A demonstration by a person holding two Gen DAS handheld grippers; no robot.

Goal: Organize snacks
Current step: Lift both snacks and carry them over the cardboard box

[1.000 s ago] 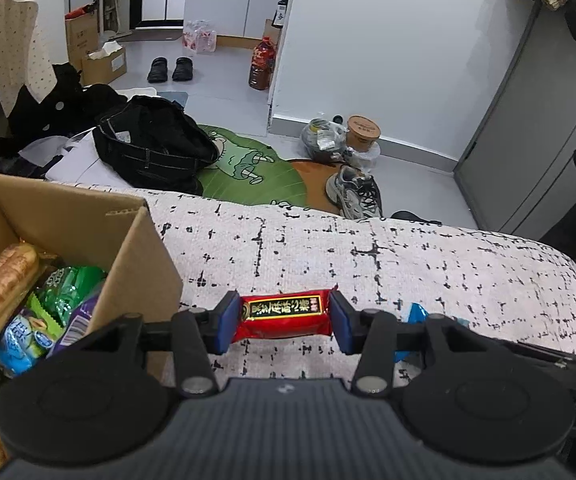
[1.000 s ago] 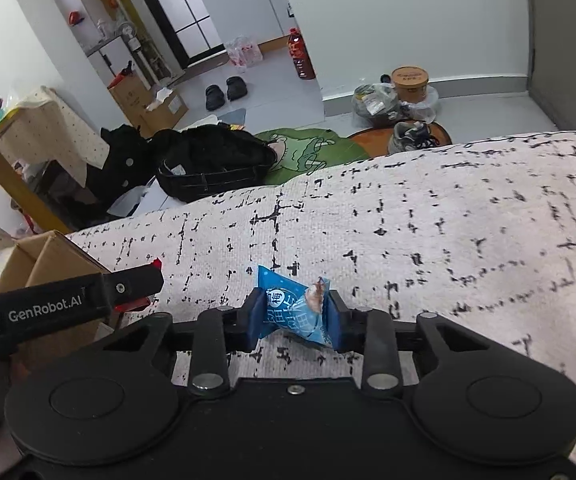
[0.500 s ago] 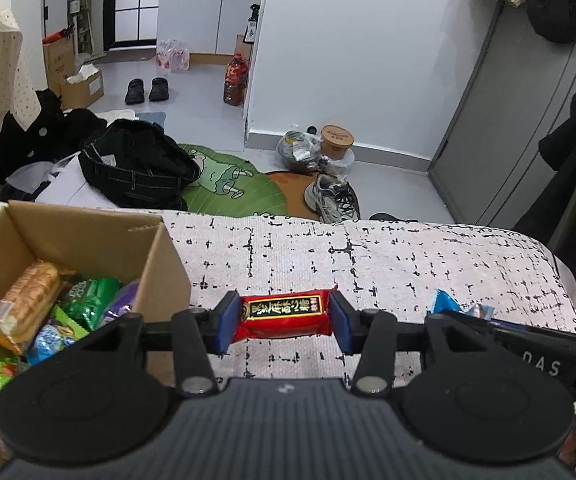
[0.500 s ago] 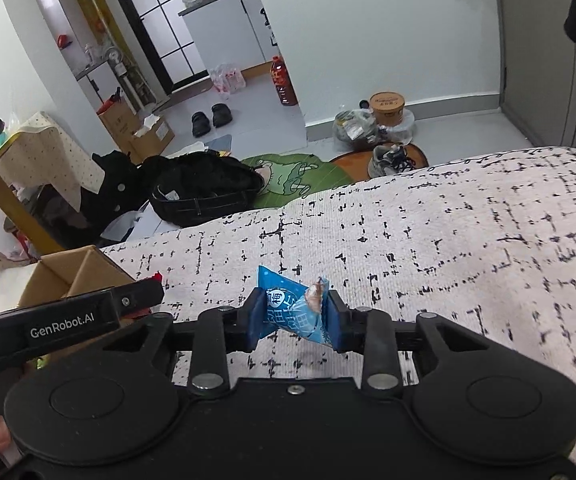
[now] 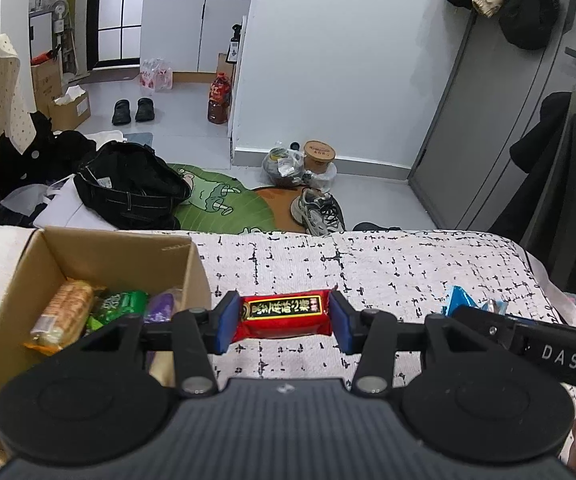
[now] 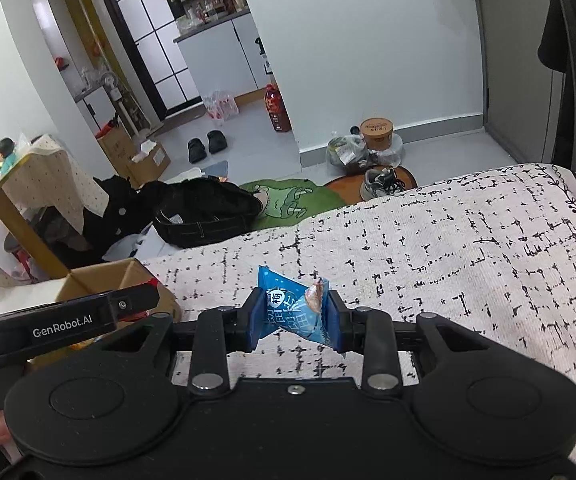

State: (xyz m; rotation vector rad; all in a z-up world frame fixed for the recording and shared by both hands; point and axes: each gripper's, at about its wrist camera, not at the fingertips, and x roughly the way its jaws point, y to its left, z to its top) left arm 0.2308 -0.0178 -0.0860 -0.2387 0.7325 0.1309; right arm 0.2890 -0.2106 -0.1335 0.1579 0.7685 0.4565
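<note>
My left gripper [image 5: 284,322] is shut on a red snack bar [image 5: 284,315] with a black and gold label, held lengthwise between the blue pads above the patterned bed cover. To its left sits an open cardboard box [image 5: 100,248] holding several snack packs. My right gripper [image 6: 294,314] is shut on a small blue candy packet [image 6: 294,308], lifted off the cover. In the left wrist view the blue packet [image 5: 460,300] and the right gripper's side [image 5: 528,340] show at the right. In the right wrist view the box corner [image 6: 104,278] lies behind the left gripper's body [image 6: 64,322].
The white bed cover [image 6: 448,248] with black dashes stretches right and ahead to its far edge. Beyond it on the floor lie a black bag [image 5: 132,188], a green rug [image 5: 224,208], a shoe [image 5: 318,210] and a grey door [image 5: 500,128].
Both grippers have risen with their snacks, so more of the room and floor shows. The box has slid toward the centre of the left wrist view.
</note>
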